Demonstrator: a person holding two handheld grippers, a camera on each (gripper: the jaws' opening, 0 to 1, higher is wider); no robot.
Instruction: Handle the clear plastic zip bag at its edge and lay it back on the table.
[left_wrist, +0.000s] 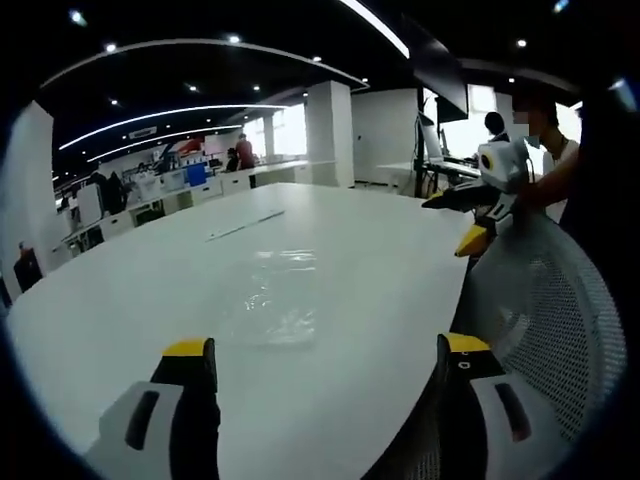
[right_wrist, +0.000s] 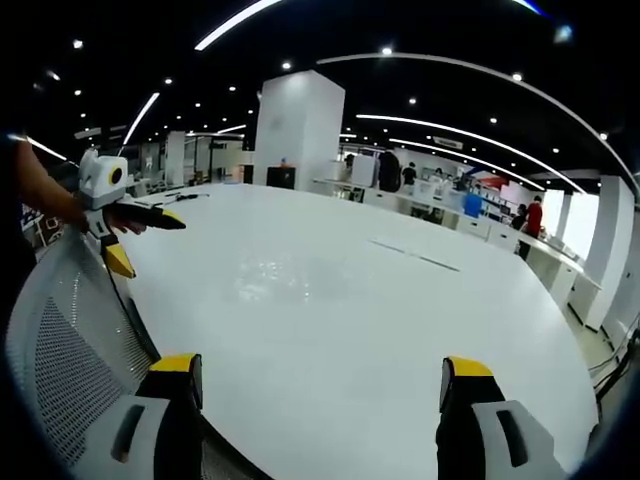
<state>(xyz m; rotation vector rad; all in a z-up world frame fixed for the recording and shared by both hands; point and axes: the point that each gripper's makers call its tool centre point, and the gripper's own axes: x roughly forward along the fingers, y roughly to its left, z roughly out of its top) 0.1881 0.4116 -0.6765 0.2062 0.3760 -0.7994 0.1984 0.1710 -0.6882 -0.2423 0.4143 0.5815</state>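
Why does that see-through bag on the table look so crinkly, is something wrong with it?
Nothing looks wrong. The clear zip bag lies flat on the white table, just wrinkled and catching the light. No spill or tear shows. Both grippers are open and off it.

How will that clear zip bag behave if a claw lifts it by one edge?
Probably floppy: the clear zip bag lies flat and wrinkled on the white table, so it would likely droop. It looks empty, so likely very light. The glossy film may slip on a shallow pinch.

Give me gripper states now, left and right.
Left gripper: open, empty, facing the zip bag on the table.
Right gripper: open, empty.
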